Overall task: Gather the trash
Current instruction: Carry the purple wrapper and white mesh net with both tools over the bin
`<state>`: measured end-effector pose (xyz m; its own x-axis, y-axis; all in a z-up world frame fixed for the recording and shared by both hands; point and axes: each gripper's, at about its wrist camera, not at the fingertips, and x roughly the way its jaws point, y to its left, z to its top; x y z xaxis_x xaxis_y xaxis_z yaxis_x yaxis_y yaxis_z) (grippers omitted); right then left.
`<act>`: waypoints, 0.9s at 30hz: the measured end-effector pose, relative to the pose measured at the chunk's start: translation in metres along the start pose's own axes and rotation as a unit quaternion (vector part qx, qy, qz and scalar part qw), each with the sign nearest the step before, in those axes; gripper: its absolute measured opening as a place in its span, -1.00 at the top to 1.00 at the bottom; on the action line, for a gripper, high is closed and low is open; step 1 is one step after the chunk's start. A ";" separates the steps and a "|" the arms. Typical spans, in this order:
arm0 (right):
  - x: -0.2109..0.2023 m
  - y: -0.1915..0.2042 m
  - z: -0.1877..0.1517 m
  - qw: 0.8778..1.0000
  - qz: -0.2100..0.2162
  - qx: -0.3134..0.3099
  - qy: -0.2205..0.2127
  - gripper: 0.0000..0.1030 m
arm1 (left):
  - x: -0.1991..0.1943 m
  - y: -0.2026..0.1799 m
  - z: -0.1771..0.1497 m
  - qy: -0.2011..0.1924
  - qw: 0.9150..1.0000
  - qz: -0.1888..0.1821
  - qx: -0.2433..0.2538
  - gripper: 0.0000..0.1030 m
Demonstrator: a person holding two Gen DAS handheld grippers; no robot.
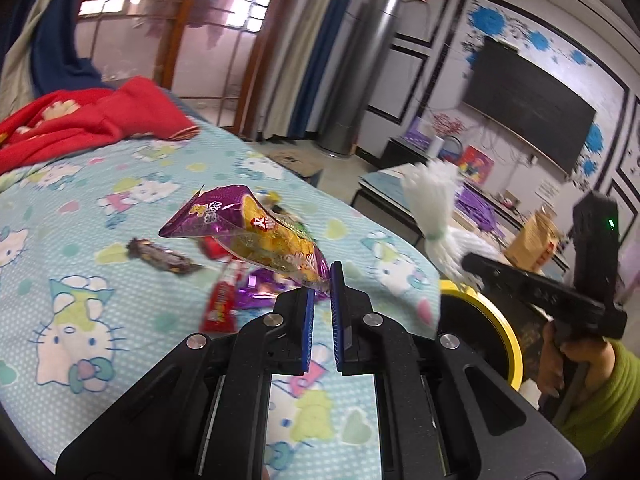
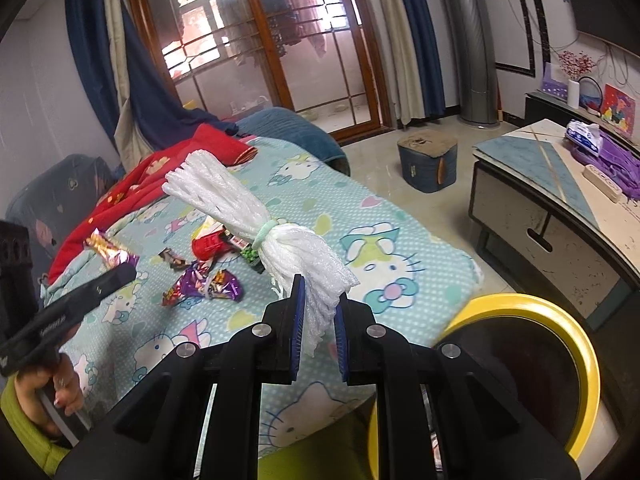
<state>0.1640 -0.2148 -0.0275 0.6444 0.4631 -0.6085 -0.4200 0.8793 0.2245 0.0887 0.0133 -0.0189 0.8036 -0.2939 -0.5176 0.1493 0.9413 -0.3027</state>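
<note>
My left gripper point(image 1: 322, 280) is shut on the corner of a purple and yellow snack bag point(image 1: 256, 232) and holds it above the Hello Kitty bed sheet point(image 1: 80, 240). My right gripper point(image 2: 320, 300) is shut on a white foam net bundle point(image 2: 256, 216) tied with a green band, lifted over the bed; the bundle also shows in the left wrist view point(image 1: 430, 204). On the sheet lie a brown wrapper point(image 1: 164, 258), a red wrapper point(image 1: 220, 304) and purple wrappers point(image 2: 204, 284). A bin with a yellow rim point(image 2: 560, 312) stands beside the bed, right of both grippers.
A red blanket point(image 1: 88, 120) lies at the far end of the bed. A low table point(image 2: 560, 184) stands to the right and a blue stool point(image 2: 428, 164) on the floor. A TV point(image 1: 528, 104) hangs on the wall.
</note>
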 end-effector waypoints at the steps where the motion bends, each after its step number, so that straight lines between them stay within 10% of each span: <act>1: -0.002 -0.002 0.000 1.000 -0.002 0.001 -0.002 0.73 | 0.001 -0.005 -0.002 0.002 1.000 -0.004 0.006 0.92; 27: -0.044 -0.064 -0.021 0.996 -0.066 0.051 -0.025 0.73 | 0.029 -0.103 -0.035 0.048 0.987 -0.095 0.122 0.92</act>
<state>0.1494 -0.2941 -0.0307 0.7219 0.3459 -0.5993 -0.2643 0.9383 0.2231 0.0766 -0.0980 -0.0305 0.6914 -0.4717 -0.5473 0.4357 0.8764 -0.2050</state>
